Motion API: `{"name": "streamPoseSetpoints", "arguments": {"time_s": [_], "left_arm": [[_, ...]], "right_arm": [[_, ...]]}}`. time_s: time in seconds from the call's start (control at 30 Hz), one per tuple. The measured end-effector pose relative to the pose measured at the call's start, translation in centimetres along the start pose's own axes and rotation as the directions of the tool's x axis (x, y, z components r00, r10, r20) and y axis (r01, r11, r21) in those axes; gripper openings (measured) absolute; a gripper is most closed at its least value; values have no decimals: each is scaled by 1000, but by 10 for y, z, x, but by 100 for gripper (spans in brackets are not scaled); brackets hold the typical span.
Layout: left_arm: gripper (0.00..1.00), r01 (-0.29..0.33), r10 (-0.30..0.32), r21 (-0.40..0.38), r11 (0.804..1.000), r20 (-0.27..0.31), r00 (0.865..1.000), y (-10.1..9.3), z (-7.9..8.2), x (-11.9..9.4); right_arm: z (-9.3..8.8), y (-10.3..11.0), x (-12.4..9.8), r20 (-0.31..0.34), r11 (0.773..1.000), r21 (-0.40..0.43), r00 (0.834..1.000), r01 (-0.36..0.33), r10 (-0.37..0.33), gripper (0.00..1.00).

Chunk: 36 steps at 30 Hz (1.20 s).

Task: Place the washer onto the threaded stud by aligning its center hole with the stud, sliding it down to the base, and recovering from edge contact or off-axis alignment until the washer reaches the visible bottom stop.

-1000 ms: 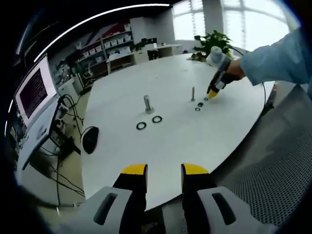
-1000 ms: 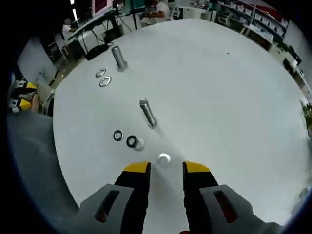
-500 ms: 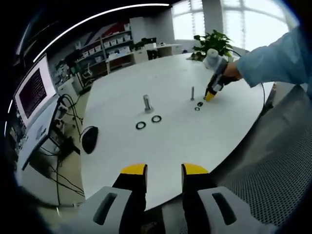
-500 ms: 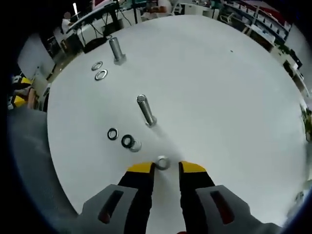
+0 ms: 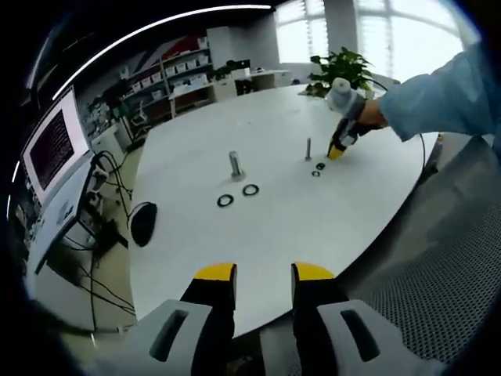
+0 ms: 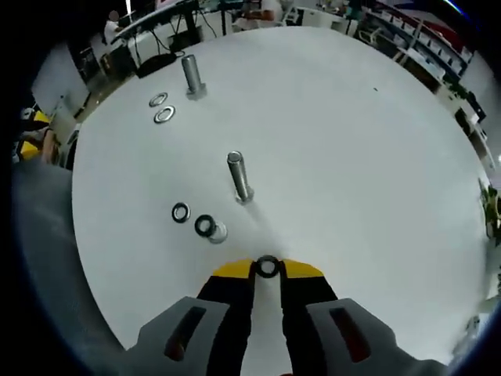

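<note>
In the right gripper view my right gripper (image 6: 268, 270) is shut on a small washer (image 6: 268, 266), held edge-up between its yellow tips just above the white table (image 6: 352, 141). The nearer threaded stud (image 6: 239, 178) stands upright a short way ahead of it. Two more washers (image 6: 181, 211) (image 6: 207, 227) lie to the stud's left. In the left gripper view my left gripper (image 5: 264, 276) hangs open over the table's near edge, with nothing between its jaws. Far across the table the right gripper (image 5: 338, 149) shows beside the thin stud (image 5: 308, 149).
A second, thicker stud (image 6: 192, 76) (image 5: 235, 165) stands farther off with two washers (image 5: 225, 200) (image 5: 250, 189) beside it. A dark mouse-like object (image 5: 145, 223) lies at the table's left edge. A monitor (image 5: 53, 145), cables, shelves and a plant (image 5: 344, 66) surround the table.
The right gripper closed on the washer that lay between its tips and lifted it slightly off the table. The left gripper stayed still.
</note>
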<state>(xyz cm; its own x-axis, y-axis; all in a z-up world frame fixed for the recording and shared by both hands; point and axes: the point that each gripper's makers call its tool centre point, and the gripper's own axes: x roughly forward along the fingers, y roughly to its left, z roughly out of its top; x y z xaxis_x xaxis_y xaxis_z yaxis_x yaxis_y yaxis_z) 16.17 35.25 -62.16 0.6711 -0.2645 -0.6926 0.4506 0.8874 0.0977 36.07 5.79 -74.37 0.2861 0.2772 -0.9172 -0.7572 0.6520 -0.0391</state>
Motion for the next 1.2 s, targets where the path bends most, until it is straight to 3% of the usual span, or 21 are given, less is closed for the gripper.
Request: {"name": "streamPoseSetpoints", "arguments": {"time_s": [0.4,0.63,1.03,1.2], "left_arm": [[26,1,-1,2,1000,-3,1000,0,0,0],[26,0,0,2,1000,-3,1000,0,0,0],[26,-3,3,-1,1000,-2,1000,1,0,0],[26,-5,5,-1,1000,-2,1000,1,-1,0]], "right_arm": [[7,-2,-15,44,1000,-9,999,7,-7,14],[25,4,-25,99,1000,-15,995,-2,4,14],[64,13,-41,199,995,-99,980,8,12,14],[72,15,-44,219,994,-113,976,14,11,14]]}}
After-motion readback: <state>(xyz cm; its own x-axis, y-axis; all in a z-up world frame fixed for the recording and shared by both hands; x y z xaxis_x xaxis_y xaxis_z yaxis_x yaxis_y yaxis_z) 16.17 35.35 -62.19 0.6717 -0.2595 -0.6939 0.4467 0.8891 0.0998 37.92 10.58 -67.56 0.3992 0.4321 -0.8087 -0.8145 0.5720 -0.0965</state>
